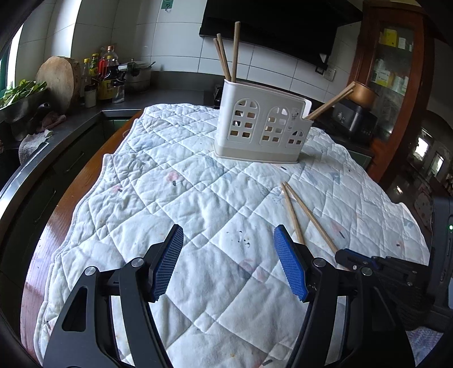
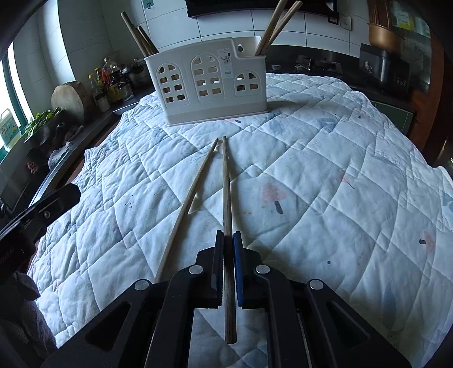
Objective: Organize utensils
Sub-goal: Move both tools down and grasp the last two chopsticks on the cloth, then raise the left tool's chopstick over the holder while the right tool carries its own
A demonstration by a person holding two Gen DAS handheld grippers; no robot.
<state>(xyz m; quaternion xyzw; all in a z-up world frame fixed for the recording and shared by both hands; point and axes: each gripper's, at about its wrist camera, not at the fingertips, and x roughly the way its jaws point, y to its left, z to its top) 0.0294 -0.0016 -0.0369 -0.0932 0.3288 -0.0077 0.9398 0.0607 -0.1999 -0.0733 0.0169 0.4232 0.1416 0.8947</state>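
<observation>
Our right gripper (image 2: 228,240) fingers pinched on brown wooden chopstick (image 2: 225,184), tip aimed 12 o'clock at white plastic utensil holder (image 2: 209,90) for easy insertion. Second pale chopstick (image 2: 189,203) loose on quilted cloth (image 2: 339,169), 11 o'clock. Left gripper (image 1: 228,240) fingers wide apart, empty, waiting.

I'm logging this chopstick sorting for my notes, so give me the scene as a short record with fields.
surface: quilted cloth over a table
holder: white caddy, upright on the cloth
already stowed: three chopsticks at its left end, two at its right end
left gripper: open, empty, above the cloth
right gripper: shut on one chopstick
still loose: second chopstick, lying beside it
</observation>
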